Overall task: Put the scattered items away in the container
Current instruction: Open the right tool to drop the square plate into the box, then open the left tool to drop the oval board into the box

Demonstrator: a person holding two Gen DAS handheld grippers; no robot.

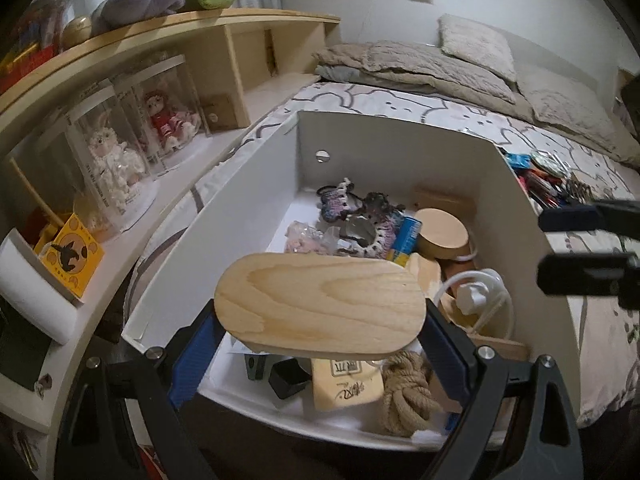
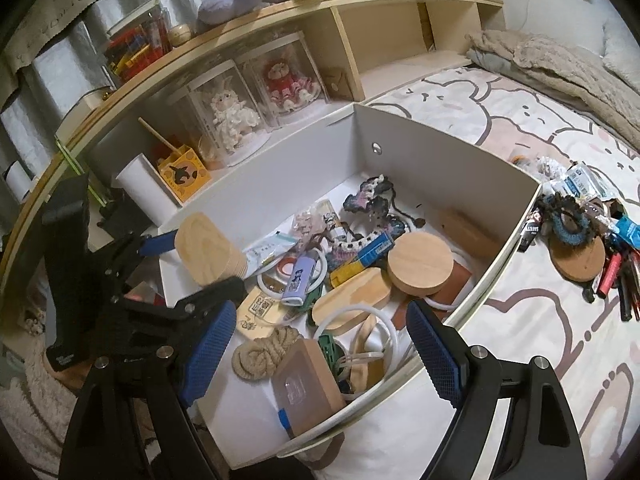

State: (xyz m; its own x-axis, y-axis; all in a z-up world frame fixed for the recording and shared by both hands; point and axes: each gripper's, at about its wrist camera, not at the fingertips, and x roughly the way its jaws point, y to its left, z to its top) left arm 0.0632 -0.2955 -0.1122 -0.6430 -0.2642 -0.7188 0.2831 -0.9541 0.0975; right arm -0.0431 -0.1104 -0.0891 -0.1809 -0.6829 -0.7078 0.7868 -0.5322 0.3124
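My left gripper (image 1: 320, 332) is shut on an oval wooden board (image 1: 320, 304) and holds it above the near end of the white container (image 1: 400, 148). The board also shows in the right wrist view (image 2: 208, 248), with the left gripper (image 2: 192, 264) beside it. My right gripper (image 2: 320, 344) is open and empty over the container's near right corner (image 2: 460, 312). The container holds a round wooden lid (image 2: 420, 264), a rope coil (image 2: 264, 354), crochet pieces (image 2: 372, 196), white rings and small packets. A scattered pile (image 2: 580, 232) with a wooden disc, pens and a scrunchie lies on the bed right of the container.
A wooden headboard shelf (image 2: 280, 12) with doll cases (image 2: 228, 112), a yellow box (image 2: 182, 174) and a white roll (image 2: 144, 188) runs along the left. Folded blankets and pillows (image 1: 460, 64) lie at the bed's far end. The patterned bedsheet (image 2: 520, 340) surrounds the container.
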